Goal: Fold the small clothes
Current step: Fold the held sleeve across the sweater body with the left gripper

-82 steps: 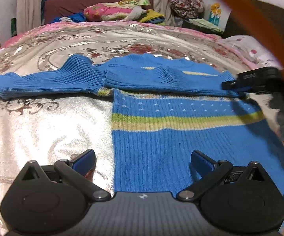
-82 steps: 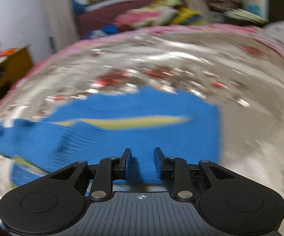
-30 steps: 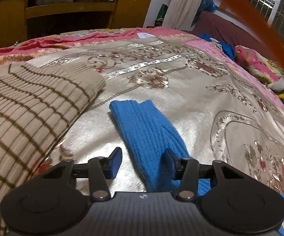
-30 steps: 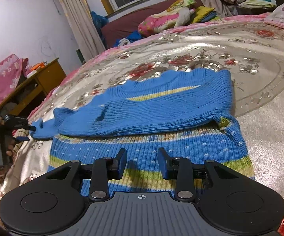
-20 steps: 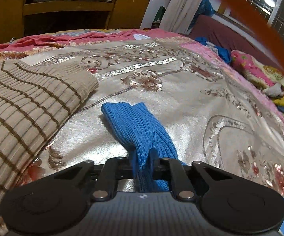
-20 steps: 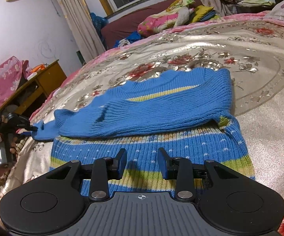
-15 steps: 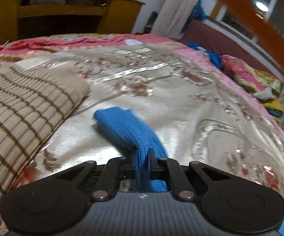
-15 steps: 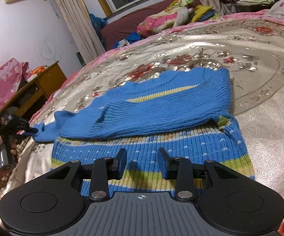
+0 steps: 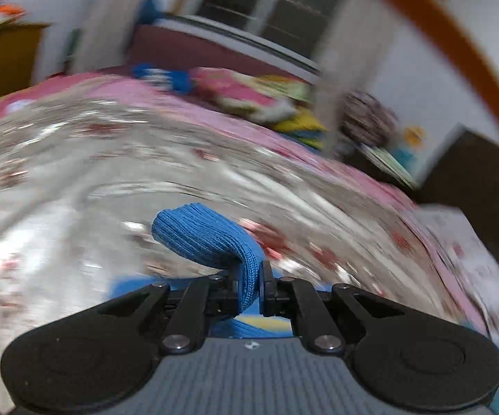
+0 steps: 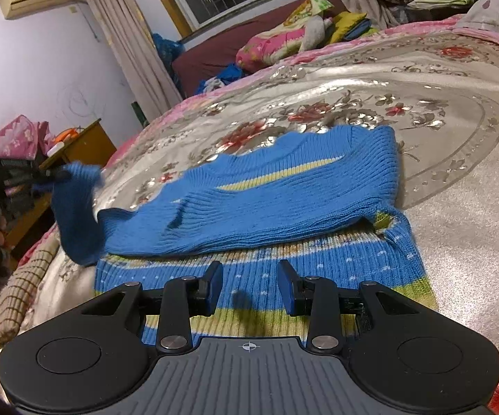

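While the left gripper (image 9: 252,285) pinches the blue sweater's sleeve (image 9: 208,238) above the bed (image 10: 457,207), the right gripper (image 10: 249,288) hovers half-open, empty.

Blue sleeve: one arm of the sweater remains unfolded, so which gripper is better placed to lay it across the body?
Left. The left gripper already pinches the sleeve; the right gripper hangs open, empty.
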`<state>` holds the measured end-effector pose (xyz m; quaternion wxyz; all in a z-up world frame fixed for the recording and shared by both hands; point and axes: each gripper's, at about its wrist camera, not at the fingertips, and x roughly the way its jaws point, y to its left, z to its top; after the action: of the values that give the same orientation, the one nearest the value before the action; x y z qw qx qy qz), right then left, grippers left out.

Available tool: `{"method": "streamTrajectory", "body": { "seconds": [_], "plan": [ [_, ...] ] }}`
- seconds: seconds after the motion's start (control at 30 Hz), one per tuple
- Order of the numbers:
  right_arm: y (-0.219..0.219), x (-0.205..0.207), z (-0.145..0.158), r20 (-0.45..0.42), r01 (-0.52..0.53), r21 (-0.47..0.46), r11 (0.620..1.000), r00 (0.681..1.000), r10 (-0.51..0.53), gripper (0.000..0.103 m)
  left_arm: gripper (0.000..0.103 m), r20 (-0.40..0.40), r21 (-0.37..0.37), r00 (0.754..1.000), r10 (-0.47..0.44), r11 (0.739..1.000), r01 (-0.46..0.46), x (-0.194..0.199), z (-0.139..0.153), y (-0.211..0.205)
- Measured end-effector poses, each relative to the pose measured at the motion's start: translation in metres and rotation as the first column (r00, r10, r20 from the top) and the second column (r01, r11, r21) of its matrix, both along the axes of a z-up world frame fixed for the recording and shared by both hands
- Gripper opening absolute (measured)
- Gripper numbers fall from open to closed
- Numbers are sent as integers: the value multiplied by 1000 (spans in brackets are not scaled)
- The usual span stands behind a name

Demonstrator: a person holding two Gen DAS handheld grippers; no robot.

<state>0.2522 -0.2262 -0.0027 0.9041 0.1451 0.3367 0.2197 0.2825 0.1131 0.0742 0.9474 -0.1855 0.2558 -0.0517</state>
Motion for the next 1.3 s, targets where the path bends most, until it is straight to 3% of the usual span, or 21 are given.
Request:
{"method": "streamTrajectory", "body": {
  "seconds": [0.13,0.2,0.3,0.4,0.53,0.67,0.9,1.13,1.3],
  "plan": [
    [-3,2,-1,-13,3,5,1000,1000,-3,35,15,-51,146,989,-139,979,145,6,-19,-65],
    [-5,3,-2,-22,5,14,1000,1000,-4,35,15,-96,227,976,-198,950,215,5,-33,-92],
    [-8,3,-1,-19,11,13,1000,1000,-11,35,17,-130,326,962,-238,907,268,-6,-45,-116],
    [-13,4,1,-18,19,20,1000,1000,-19,35,24,-150,356,957,-248,890,286,-21,-49,-123],
    [-15,5,1,-21,23,28,999,1000,-23,35,35,-157,338,963,-221,904,263,-39,-55,-107],
    [-14,5,-1,-35,14,36,999,999,-13,35,36,-178,282,964,-200,928,244,-53,-69,-87],
    [-8,9,0,-66,30,76,997,998,-25,39,38,-161,240,965,-209,940,244,-75,-80,-61],
    [3,38,11,-137,103,174,979,987,-79,41,39,-135,84,973,-187,976,199,-85,-88,-29],
    [15,59,9,-222,174,158,972,966,-136,41,40,-132,99,968,-213,969,226,-91,-91,-22]
  ]
}}
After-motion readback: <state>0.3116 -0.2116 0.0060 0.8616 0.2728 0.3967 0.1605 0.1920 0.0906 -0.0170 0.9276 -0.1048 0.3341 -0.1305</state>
